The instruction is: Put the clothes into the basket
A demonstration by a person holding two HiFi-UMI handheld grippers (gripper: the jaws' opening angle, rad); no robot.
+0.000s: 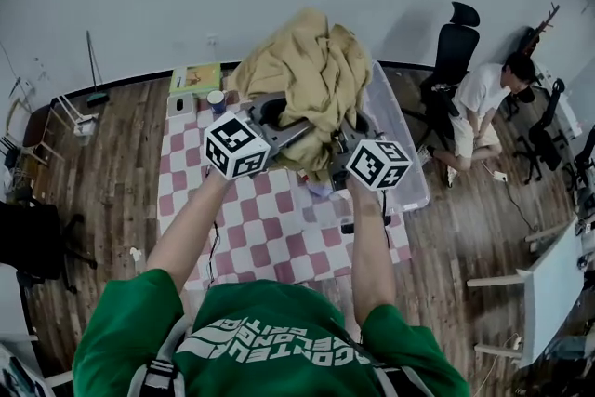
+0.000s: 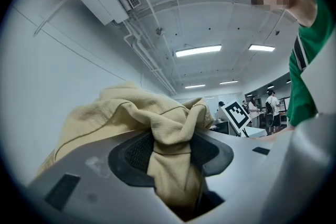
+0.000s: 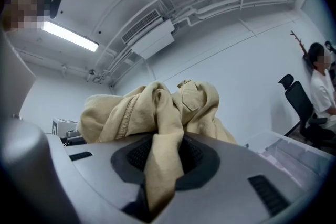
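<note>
A crumpled beige garment [image 1: 307, 70] (ribbed, bunched into folds) is pinched by the jaws of the left gripper [image 2: 173, 161] and the right gripper [image 3: 161, 162].

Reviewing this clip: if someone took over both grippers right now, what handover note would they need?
Left gripper: jaws shut on the tan garment.
Right gripper: jaws shut on the same garment.
Things: the garment hangs bunched in the air over the checked table, next to the clear plastic basket at the table's right end.
Done: garment picked up with both grippers.
Left: it is not in the basket yet. Carry it over the basket, then open both jaws.
</note>
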